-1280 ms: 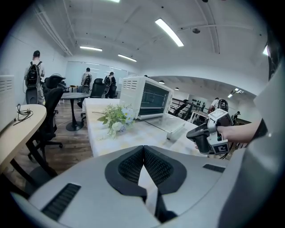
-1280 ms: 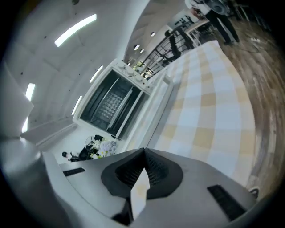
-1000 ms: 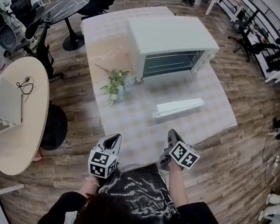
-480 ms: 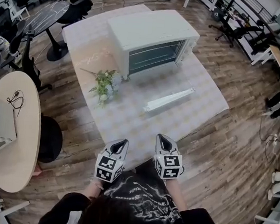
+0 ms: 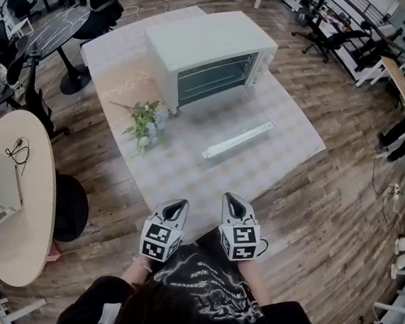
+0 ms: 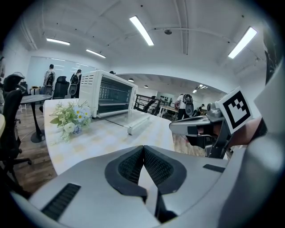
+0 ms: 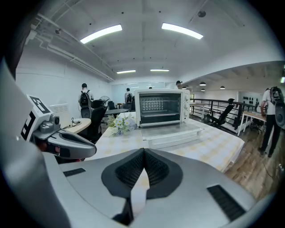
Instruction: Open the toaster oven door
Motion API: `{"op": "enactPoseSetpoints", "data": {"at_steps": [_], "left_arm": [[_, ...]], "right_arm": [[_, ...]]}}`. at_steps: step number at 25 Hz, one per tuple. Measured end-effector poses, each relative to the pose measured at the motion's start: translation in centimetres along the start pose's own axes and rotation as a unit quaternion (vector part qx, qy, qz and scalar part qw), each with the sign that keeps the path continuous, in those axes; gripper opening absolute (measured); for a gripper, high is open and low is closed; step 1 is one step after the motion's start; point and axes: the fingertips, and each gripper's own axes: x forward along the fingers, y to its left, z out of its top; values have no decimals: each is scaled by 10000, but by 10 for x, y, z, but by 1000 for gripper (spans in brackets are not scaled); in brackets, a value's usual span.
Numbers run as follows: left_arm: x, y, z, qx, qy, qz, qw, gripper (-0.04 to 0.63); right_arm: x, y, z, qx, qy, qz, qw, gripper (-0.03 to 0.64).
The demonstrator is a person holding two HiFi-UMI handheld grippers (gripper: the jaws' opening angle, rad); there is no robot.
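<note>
A white toaster oven (image 5: 207, 55) stands at the far side of the table (image 5: 188, 163). Its glass door (image 5: 228, 130) lies folded down flat in front of it, and the wire racks inside show. In the right gripper view the oven (image 7: 160, 108) is straight ahead with the door (image 7: 171, 132) lowered. In the left gripper view the oven (image 6: 111, 99) stands at the left. My left gripper (image 5: 174, 208) and right gripper (image 5: 232, 204) hover side by side at the table's near edge, well short of the door. Both are shut and hold nothing.
A small bunch of flowers (image 5: 145, 124) lies left of the oven door. A round wooden table (image 5: 15, 197) and a black stool (image 5: 70, 202) stand at the left. Office chairs and desks ring the room, and people stand far behind.
The head view has shifted, so the table and oven sit further left and up in frame. Both grippers have drawn closer together near the table's edge. The oven door stays down.
</note>
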Motion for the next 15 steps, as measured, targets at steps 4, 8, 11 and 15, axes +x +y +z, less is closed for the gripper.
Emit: {"op": "enactPoseSetpoints", "data": {"at_steps": [4, 8, 11, 15], "left_arm": [[3, 1, 0, 18, -13, -11, 10000, 20], [4, 6, -3, -88, -7, 39, 10000, 20], [4, 12, -5, -231, -5, 98, 9997, 20], [4, 18, -6, -336, -17, 120, 9994, 20]], "right_arm": [[-1, -5, 0, 10, -25, -102, 9999, 6], [-1, -6, 0, -35, -10, -127, 9999, 6], [2, -2, -2, -98, 24, -86, 9999, 6], [5, 4, -6, -145, 78, -25, 9999, 6]]}}
